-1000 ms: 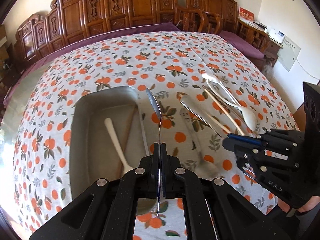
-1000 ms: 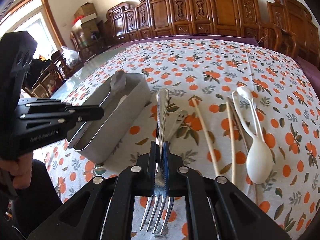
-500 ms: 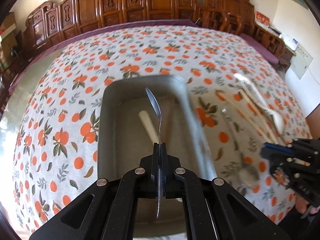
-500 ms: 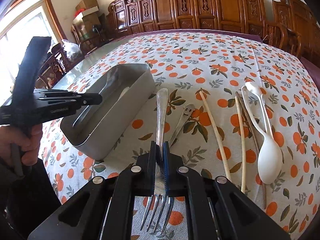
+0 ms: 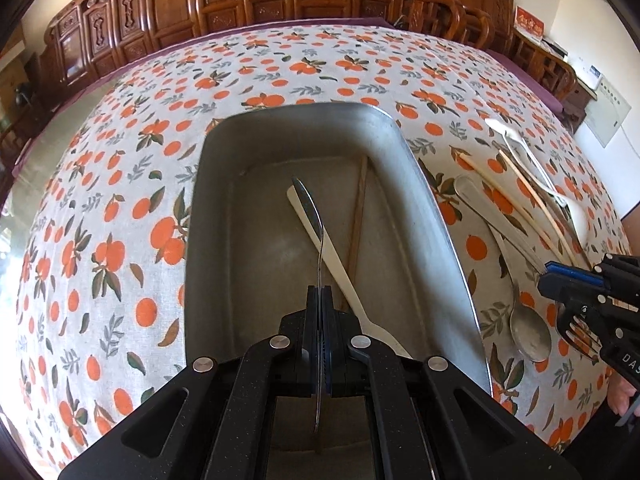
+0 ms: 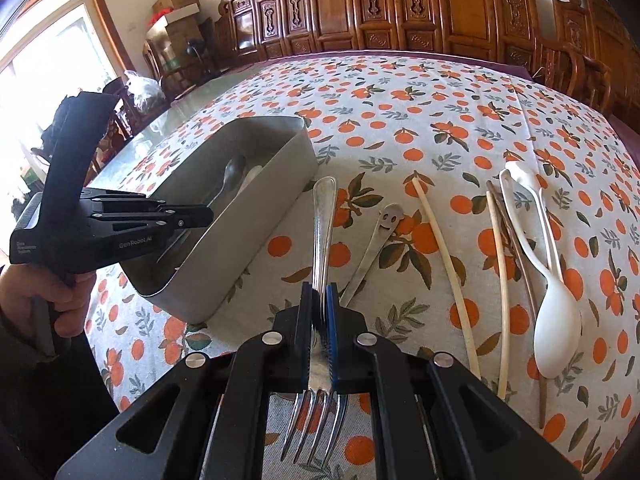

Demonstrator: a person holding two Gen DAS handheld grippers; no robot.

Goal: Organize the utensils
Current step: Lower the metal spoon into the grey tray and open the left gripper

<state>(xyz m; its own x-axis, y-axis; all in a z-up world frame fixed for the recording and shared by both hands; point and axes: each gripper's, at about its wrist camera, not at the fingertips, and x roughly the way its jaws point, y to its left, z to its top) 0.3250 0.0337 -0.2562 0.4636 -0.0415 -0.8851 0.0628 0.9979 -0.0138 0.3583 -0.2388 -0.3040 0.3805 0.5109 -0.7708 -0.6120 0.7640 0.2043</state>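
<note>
Nearest in the left wrist view, the left gripper point(image 5: 320, 300) is clamped on a metal spoon point(image 5: 314, 216), gripped along the handle so it points forward and down over the metal tray point(image 5: 428, 200); held so, it looks ready to be dropped in lengthwise beside what is already sorted there. In the tray lie a white plastic utensil point(image 5: 340, 264) and a brown chopstick point(image 5: 358, 208), crossing near the tray's close end. The right gripper point(image 6: 319, 300) is closed on a fork point(image 6: 323, 216), tines back toward the camera and handle forward, waiting just right of the tray, probably next in turn. Farther right on the desk point(image 6: 400, 120), under its orange-print cloth, the unsorted pieces lie roughly side by side: a spoon with a smiley handle point(image 6: 376, 240), pale chopsticks point(image 6: 444, 264), a dark chopstick, and white plastic spoons point(image 6: 556, 320), within easy reach. Carved wooden chairs point(image 6: 400, 20) stand along the far edge.
</note>
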